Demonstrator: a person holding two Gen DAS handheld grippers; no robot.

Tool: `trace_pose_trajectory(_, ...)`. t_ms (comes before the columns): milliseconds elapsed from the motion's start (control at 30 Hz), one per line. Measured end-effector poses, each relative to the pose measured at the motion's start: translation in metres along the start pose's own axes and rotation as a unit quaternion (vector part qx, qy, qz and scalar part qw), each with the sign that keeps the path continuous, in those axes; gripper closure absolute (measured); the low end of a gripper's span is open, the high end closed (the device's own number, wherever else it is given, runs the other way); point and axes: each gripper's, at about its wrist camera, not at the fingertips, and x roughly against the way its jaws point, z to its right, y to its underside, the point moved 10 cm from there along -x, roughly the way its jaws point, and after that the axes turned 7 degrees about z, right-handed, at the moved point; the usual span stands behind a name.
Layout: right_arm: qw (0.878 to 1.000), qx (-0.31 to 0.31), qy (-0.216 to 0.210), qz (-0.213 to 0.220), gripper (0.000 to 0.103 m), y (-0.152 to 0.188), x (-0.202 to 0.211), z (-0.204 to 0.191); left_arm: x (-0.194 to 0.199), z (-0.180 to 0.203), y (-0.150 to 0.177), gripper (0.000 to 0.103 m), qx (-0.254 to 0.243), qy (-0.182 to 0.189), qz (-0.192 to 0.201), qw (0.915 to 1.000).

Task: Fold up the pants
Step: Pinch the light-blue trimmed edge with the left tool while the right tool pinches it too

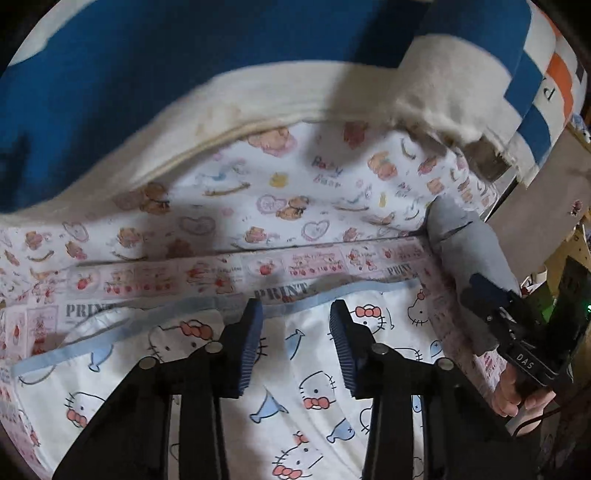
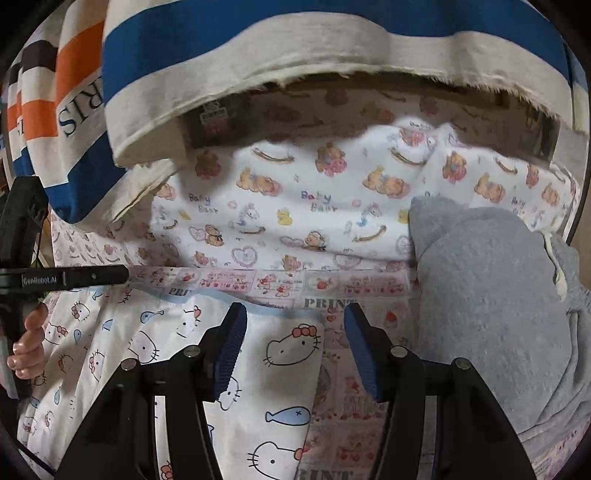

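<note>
Both grippers sat low over the pants point(image 1: 317, 384), a white cat-and-fish print pair with a pale blue waistband point(image 1: 207, 306), lying flat on a pink printed sheet point(image 1: 317, 260). Left gripper point(image 1: 295, 343) had its jaws partly spread above the fabric just below the waistband, nothing pinched between the pads. Right gripper point(image 2: 295, 350) was also part open, straddling the pants' side edge, left pad over the fabric, right pad over the sheet; no grip visible. Grey garment point(image 2: 491, 306) lay just right of the pants. Bear-print cloth point(image 2: 295, 206) and a blue-striped blanket point(image 2: 258, 33) sat behind.
</note>
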Motion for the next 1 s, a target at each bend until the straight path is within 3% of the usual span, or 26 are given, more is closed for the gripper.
trace_pose_trajectory(167,1.0,0.008,0.006,0.012,0.047,-0.004,0.005,0.004,-0.018,-0.024,0.009,0.069,0.002,-0.051,-0.012,0.9986)
trace_pose_trajectory(267,1.0,-0.012,-0.006,0.0,0.047,-0.001,-0.001,0.007,-0.023,-0.039,0.016,0.069,0.022,-0.054,-0.022,0.998)
trace_pose_trajectory(400,0.997,-0.061,-0.024,-0.048,0.06,0.015,-0.025,0.015,-0.019,-0.046,0.016,0.066,0.014,-0.069,-0.02,0.9973)
trace_pose_trajectory(533,0.992,-0.063,0.029,-0.103,0.06,0.027,-0.055,0.029,-0.019,-0.049,0.019,0.065,-0.001,-0.088,-0.023,0.9959)
trace_pose_trajectory(567,0.99,-0.062,0.04,-0.116,0.06,0.031,-0.064,0.032,-0.02,-0.049,0.02,0.067,-0.001,-0.09,-0.024,0.9956)
trace_pose_trajectory(600,0.989,-0.065,0.038,-0.124,0.06,0.034,-0.069,0.032,-0.019,-0.051,0.019,0.082,-0.003,-0.093,-0.024,0.9954)
trace_pose_trajectory(667,0.99,-0.065,0.029,-0.121,0.06,0.035,-0.073,0.03,-0.016,-0.055,0.016,0.103,-0.008,-0.107,-0.014,0.9941)
trace_pose_trajectory(833,0.99,-0.074,-0.012,-0.121,0.061,0.033,-0.075,0.021,-0.005,-0.066,0.003,0.103,0.0,-0.122,0.009,0.9925)
trace_pose_trajectory(867,0.989,-0.074,-0.019,-0.123,0.07,0.033,-0.076,0.019,-0.004,-0.066,0.001,0.103,0.0,-0.121,0.009,0.9926)
trace_pose_trajectory(900,0.989,-0.07,-0.021,-0.127,0.091,0.033,-0.078,0.018,-0.003,-0.066,0.0,0.103,0.0,-0.12,0.01,0.9928)
trace_pose_trajectory(1000,0.991,-0.049,-0.014,-0.123,0.098,0.031,-0.076,0.014,-0.003,-0.06,0.0,0.103,-0.002,-0.102,0.01,0.9947)
